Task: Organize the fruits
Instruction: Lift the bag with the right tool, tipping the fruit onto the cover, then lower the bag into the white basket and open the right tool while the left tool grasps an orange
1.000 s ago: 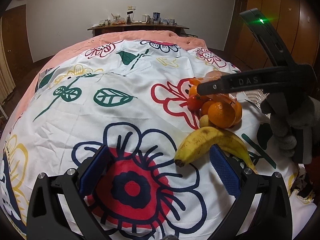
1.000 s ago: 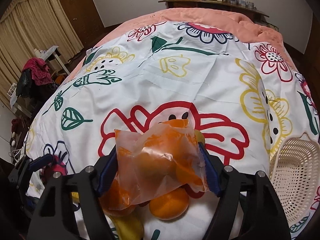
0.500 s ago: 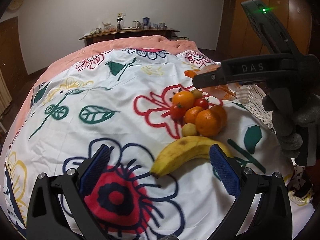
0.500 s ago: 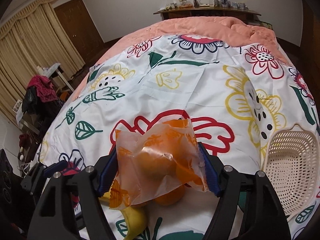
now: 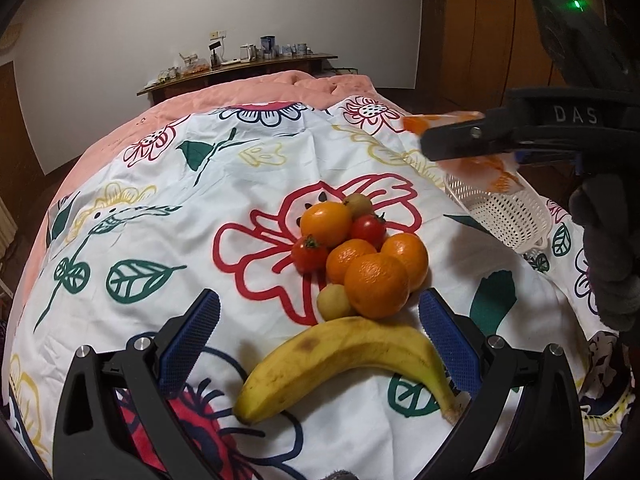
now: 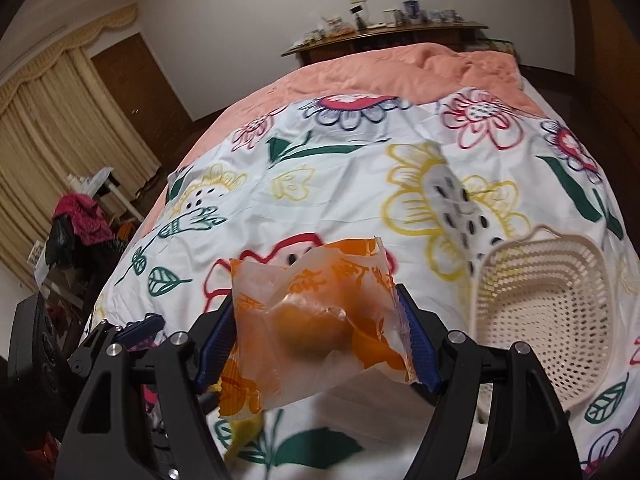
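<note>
A pile of fruit lies on the flowered bedspread: several oranges [image 5: 376, 284], two tomatoes [image 5: 310, 254], small yellow-green fruits [image 5: 335, 301] and a banana [image 5: 344, 356]. My left gripper [image 5: 320, 340] is open, low over the bed, with the banana between its fingers. My right gripper [image 6: 320, 336] is shut on an orange-printed plastic bag [image 6: 320, 320] and holds it in the air, above and right of the pile; it also shows in the left wrist view [image 5: 468, 140]. A white perforated basket [image 6: 548, 312] lies on the bed to the right [image 5: 496, 208].
The flowered sheet [image 5: 160, 184] covers a pink quilt [image 6: 400, 68]. A wooden shelf with small items [image 5: 240, 68] stands by the far wall. Curtains and a cluttered chair [image 6: 80, 220] are at the left.
My right gripper has lifted the bag up and to the right, off the fruit, which now lies uncovered. My left gripper has shifted so the banana sits between its fingers.
</note>
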`<action>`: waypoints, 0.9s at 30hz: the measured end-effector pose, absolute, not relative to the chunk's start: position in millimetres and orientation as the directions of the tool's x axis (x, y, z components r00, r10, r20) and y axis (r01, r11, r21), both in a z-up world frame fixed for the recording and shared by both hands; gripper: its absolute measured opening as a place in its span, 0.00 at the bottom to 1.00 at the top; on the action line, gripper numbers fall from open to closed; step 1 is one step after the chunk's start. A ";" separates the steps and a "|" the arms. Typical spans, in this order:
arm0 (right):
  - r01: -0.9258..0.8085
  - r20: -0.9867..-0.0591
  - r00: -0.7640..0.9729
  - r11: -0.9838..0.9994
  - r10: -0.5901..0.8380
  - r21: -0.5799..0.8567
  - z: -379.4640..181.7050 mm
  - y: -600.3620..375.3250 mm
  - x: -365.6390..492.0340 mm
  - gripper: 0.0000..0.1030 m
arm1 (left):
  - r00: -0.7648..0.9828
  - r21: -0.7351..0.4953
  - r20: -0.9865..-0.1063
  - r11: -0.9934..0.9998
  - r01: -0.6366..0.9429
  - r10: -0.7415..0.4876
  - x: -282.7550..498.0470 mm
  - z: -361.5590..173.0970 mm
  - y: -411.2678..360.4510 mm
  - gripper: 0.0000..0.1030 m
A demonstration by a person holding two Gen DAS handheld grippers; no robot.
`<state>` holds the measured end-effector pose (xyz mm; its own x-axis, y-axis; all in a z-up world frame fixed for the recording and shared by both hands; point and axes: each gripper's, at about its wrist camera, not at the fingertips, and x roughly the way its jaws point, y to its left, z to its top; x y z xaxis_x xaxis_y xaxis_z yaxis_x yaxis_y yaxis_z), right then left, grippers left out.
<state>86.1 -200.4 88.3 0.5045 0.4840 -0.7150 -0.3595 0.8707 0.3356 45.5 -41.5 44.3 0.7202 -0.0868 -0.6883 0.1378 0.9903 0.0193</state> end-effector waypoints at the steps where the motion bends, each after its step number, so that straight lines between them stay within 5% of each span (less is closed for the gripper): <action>1: -0.341 -0.715 0.511 0.876 0.478 0.342 86.6 -209.0 87.2 0.71 | 0.719 0.021 -0.689 0.990 0.139 -0.086 47.0 44.5 -42.3 0.98; 8: -0.213 -0.721 0.544 0.902 0.430 0.377 73.1 -266.0 93.7 0.71 | 0.691 0.027 -0.716 0.985 0.168 -0.098 61.9 43.0 -51.7 0.90; 27: 0.042 -0.796 0.535 0.932 0.284 0.361 12.1 -353.5 110.0 0.72 | 0.631 -0.092 -0.742 0.967 0.238 -0.226 77.3 32.8 -57.6 0.40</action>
<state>110.0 -353.5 12.1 0.5354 0.2837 -0.7955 0.0419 0.9318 0.3605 77.3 -57.6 32.8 0.6310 -0.2255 -0.7423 0.2376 0.9670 -0.0918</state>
